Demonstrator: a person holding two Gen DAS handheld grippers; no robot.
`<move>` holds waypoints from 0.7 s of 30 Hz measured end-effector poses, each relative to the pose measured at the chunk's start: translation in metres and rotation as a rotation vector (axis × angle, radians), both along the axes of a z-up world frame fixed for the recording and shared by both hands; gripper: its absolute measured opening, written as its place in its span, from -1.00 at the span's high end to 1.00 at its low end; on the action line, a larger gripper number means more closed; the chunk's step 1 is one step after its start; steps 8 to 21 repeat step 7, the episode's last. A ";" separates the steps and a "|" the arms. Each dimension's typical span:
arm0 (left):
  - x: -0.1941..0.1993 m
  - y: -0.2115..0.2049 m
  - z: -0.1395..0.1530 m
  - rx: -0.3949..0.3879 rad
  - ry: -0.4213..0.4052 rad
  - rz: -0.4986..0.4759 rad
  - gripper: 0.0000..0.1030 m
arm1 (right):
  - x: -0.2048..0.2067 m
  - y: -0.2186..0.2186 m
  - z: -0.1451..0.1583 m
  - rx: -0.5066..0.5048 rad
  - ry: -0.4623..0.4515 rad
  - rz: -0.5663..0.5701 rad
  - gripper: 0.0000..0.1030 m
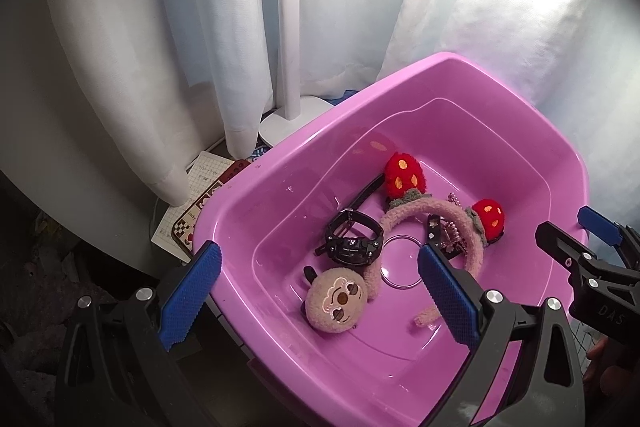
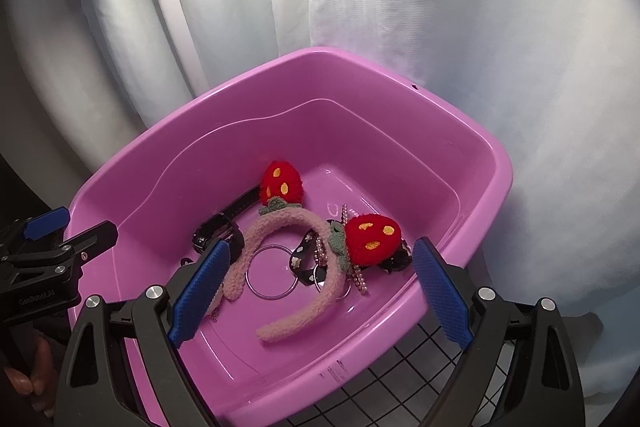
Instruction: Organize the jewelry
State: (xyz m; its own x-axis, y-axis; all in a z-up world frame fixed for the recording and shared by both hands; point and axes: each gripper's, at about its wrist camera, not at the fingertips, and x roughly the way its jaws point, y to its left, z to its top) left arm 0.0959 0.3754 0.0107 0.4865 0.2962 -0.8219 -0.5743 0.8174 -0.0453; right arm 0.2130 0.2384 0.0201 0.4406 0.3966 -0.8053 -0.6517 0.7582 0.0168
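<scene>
A pink plastic basin (image 2: 472,155) is seen from both wrist views, backed by white curtains (image 1: 200,27); all the jewelry is gathered on its floor. A fuzzy pink headband (image 2: 320,291) with two red strawberry pompoms (image 2: 372,239) is laid across the middle of the basin floor; a black watch (image 1: 352,243) is lying touching the headband's arch, its strap stretched toward the far wall; a round plush monkey face (image 1: 336,301) is resting near the basin's near wall, touching one end of the headband; a tangle of beaded chain and black patterned pieces (image 2: 316,259) is caught under the headband's arch, too jumbled to be told apart.

The left gripper (image 1: 320,301) is held wide open with nothing between its blue-padded fingers (image 1: 448,299); one finger is placed outside the basin's rim, the other above the basin floor, so that the monkey face and the watch are framed between them. The right gripper (image 2: 320,295) is likewise spread wide and empty; the headband and the beaded tangle are seen between its fingers (image 2: 200,295), though contact cannot be told
</scene>
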 end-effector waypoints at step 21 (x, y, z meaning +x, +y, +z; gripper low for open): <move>-0.004 0.002 0.000 -0.008 -0.011 0.014 -0.88 | -0.001 0.000 0.000 -0.003 -0.004 -0.001 -0.72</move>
